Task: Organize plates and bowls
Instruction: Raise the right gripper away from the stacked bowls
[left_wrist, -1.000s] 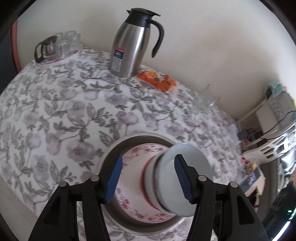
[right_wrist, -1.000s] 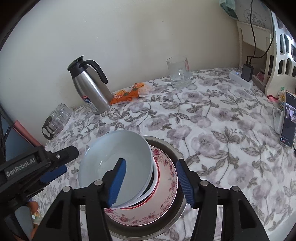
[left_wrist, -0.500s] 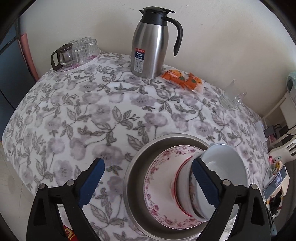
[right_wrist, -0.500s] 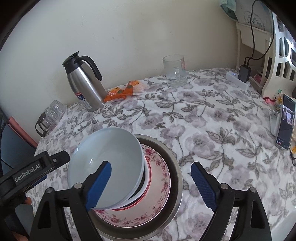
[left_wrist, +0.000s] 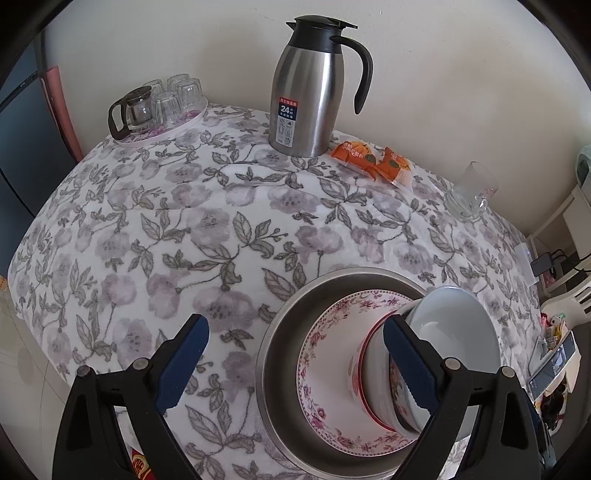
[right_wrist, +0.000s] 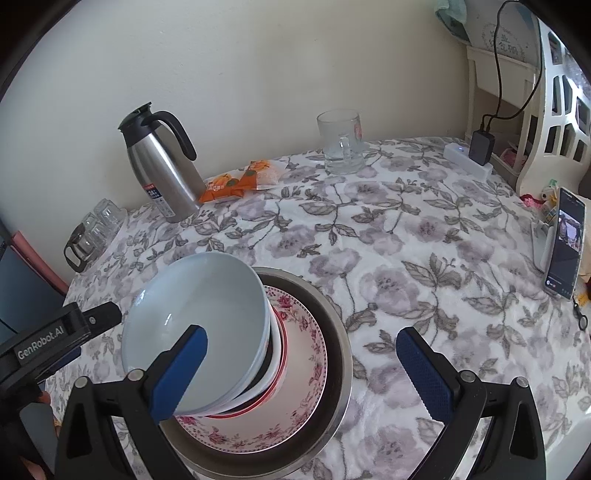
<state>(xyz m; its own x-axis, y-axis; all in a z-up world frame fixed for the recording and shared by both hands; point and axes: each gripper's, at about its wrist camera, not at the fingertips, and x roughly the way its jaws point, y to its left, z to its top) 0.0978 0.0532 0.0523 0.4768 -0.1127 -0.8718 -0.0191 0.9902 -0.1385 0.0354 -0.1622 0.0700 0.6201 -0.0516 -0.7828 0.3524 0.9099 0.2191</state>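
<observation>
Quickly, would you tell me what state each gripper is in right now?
Left gripper: open, jaws just widened, holding nothing, beside the bowl stack.
Right gripper: open, jaws just widened, holding nothing.

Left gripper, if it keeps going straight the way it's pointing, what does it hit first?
Probably the flowered tablecloth just left of the metal basin. The open left gripper has only its right finger overlapping the stacked bowls; depth unclear.
</observation>
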